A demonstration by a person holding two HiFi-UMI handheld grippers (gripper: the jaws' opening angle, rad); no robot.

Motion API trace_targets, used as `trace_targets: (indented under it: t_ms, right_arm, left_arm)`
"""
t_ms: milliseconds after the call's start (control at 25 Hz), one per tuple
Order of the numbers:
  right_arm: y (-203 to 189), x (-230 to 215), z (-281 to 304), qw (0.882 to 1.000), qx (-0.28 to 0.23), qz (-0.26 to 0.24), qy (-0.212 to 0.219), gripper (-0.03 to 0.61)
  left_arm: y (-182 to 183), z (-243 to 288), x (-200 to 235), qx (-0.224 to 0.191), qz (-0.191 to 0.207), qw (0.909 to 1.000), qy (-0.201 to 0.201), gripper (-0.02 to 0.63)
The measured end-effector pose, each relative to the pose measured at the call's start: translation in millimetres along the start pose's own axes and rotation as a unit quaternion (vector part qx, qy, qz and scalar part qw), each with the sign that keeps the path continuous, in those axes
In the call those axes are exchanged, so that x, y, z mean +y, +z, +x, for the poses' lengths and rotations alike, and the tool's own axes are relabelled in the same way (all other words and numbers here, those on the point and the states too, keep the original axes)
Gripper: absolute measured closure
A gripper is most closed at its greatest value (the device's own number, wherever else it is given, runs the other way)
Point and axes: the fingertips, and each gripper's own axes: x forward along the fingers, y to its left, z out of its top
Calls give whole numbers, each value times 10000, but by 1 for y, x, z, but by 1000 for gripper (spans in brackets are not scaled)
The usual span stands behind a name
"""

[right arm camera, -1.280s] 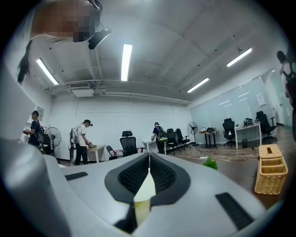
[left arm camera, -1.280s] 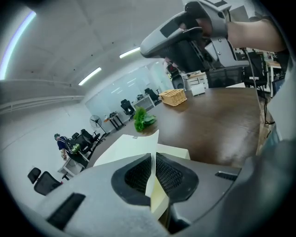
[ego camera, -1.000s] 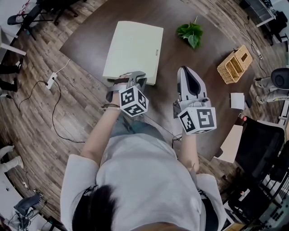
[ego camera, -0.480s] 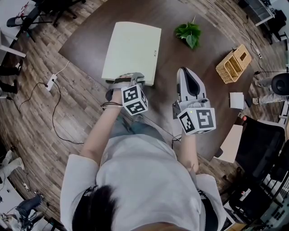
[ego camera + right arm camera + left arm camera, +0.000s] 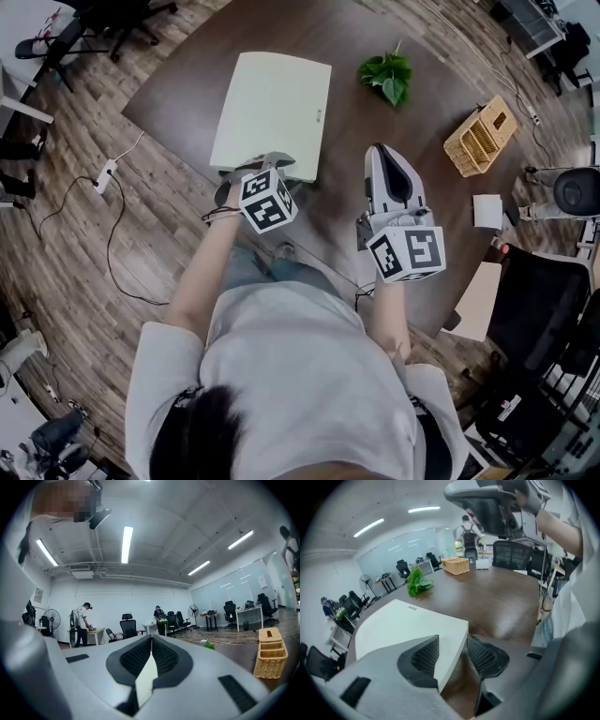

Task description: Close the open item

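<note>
Your left tongs (image 5: pixel 452 645) are opening with the near corner of the flat white laptop (image 5: pixel 401 623) between them, your right tongs (image 5: pixel 151 653) are closed and empty beside, so a crooked retreat may catch the edge and pry it open or drag it over the tabletop (image 5: pixel 497 597).

surface: dark wood table (image 5: pixel 361 131) | on it: white laptop (image 5: pixel 272 103), plant (image 5: pixel 386 77), wicker basket (image 5: pixel 481 137)
</note>
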Motion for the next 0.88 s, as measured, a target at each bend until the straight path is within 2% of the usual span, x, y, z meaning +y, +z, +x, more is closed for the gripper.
trace_targets:
  t_ms: [120, 200, 240, 280, 320, 360, 440, 560, 640, 720, 800, 880]
  right_arm:
    - [0, 0, -2, 10000, 3, 12, -23, 565]
    - [-1, 0, -4, 10000, -4, 10, -27, 565]
    - [-1, 0, -5, 10000, -7, 3, -27, 565]
    - [-2, 0, -5, 10000, -6, -7, -27, 565]
    - [-2, 1, -6, 10000, -2, -15, -28, 565]
    - [-3, 1, -6, 10000, 4, -15, -32, 565]
    - [-4, 2, -6, 10000, 18, 11, -50, 565]
    - [-5, 4, -3, 10000, 44, 27, -50, 565]
    - [-7, 8, 0, 10000, 50, 26, -24, 565]
    - [-8, 12, 2, 10000, 55, 17, 7, 565]
    - [-8, 16, 2, 10000, 65, 4, 30, 565]
    - [-8, 20, 2, 10000, 68, -9, 37, 565]
  left_arm:
    - [2, -1, 3, -385, -817, 9959, -49, 445]
    - [3, -2, 11, -608, -1494, 9869, 21, 449]
    - [2, -4, 18, -682, -1818, 9809, 105, 487]
    - [1, -5, 25, -720, -2100, 9748, 220, 560]
    - [-2, -5, 31, -722, -2329, 9693, 327, 602]
    - [-5, -4, 33, -688, -2487, 9653, 402, 604]
    - [-7, -2, 33, -512, -2448, 9667, 547, 604]
    - [-6, 2, 31, -54, -1803, 9800, 838, 606]
    - [-5, 5, 30, 149, -1627, 9826, 884, 607]
    - [-5, 5, 31, 122, -1715, 9821, 767, 607]
    - [-3, 1, 32, -91, -1839, 9807, 663, 606]
    - [0, -5, 33, -343, -1867, 9791, 725, 606]
